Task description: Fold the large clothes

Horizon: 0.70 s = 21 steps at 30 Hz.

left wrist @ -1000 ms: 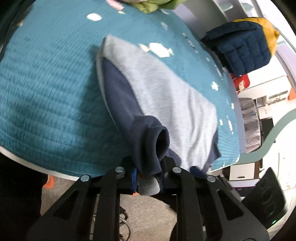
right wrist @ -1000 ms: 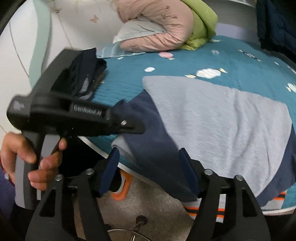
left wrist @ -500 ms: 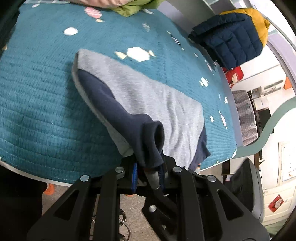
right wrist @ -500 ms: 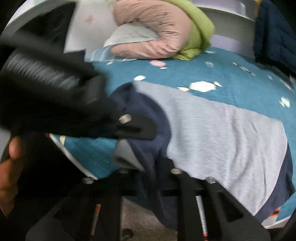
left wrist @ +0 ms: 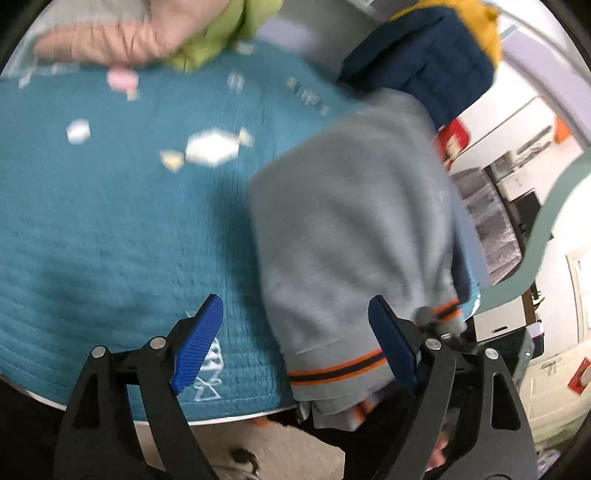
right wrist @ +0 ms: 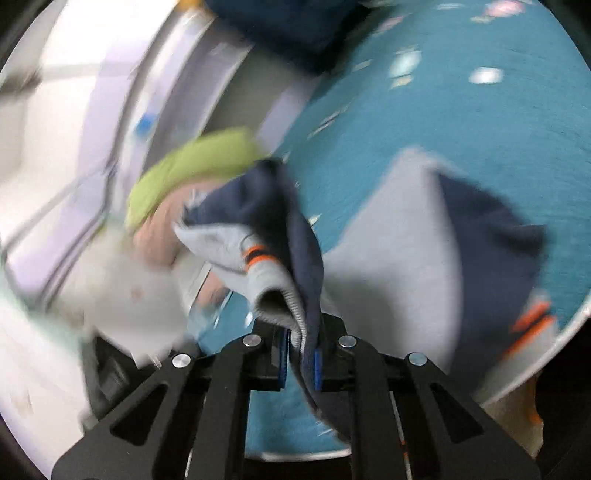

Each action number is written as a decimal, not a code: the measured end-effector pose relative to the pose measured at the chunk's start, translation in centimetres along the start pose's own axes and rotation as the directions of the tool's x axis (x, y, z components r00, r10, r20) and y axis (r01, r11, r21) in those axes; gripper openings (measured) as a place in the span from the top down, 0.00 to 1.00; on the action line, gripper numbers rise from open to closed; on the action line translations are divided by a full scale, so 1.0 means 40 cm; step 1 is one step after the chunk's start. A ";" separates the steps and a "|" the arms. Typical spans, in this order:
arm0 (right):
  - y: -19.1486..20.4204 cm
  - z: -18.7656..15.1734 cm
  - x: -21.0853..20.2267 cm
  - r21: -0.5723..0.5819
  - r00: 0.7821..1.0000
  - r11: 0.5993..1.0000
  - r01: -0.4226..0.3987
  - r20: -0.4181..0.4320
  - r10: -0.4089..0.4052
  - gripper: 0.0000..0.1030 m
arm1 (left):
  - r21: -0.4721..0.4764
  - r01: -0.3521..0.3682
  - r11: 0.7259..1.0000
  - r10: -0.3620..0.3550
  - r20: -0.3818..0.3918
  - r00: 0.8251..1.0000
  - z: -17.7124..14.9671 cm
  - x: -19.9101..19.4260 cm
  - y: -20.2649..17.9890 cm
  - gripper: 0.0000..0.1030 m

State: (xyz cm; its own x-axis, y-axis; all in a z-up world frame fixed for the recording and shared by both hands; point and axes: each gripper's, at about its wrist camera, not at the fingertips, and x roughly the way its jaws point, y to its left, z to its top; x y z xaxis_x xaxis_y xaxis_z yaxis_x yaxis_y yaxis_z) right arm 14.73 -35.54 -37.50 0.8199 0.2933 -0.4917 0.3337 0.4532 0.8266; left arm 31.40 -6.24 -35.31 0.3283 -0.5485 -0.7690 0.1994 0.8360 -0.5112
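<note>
A grey and navy sweatshirt (left wrist: 354, 229) with orange-striped cuffs lies folded over on the teal bedspread (left wrist: 110, 229), its hem hanging off the front edge. My left gripper (left wrist: 295, 343) is open and empty, its blue pads on either side of the sweatshirt's lower edge. My right gripper (right wrist: 299, 354) is shut on the sweatshirt's navy sleeve and grey cuff (right wrist: 273, 288), holding them lifted above the bed; the rest of the sweatshirt (right wrist: 424, 240) lies to the right. Both views are motion-blurred.
A pink and green bundle (left wrist: 147, 33) lies at the bed's far side, also in the right wrist view (right wrist: 192, 166). A navy and yellow puffer jacket (left wrist: 424, 55) sits at the far right. The bed's front edge (left wrist: 221, 417) drops to the floor.
My left gripper has let go of the navy sleeve and opened. My right gripper has closed on the sleeve and swung it up and over; the sweatshirt is now folded narrower.
</note>
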 end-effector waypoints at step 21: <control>-0.149 0.063 -0.040 0.041 0.937 0.945 0.324 -0.152 -0.315 0.37 | -0.064 -0.039 0.997 0.026 -0.195 0.981 -0.075 0.288 -0.008 0.17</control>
State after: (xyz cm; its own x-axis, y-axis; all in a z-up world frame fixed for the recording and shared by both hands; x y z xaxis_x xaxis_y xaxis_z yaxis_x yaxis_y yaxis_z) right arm 12.61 -40.82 -40.97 0.5921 0.2604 -0.7626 0.6000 0.4893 0.6329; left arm 32.34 -12.86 -45.15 0.1471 -0.5193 -0.8419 0.1265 0.8540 -0.5046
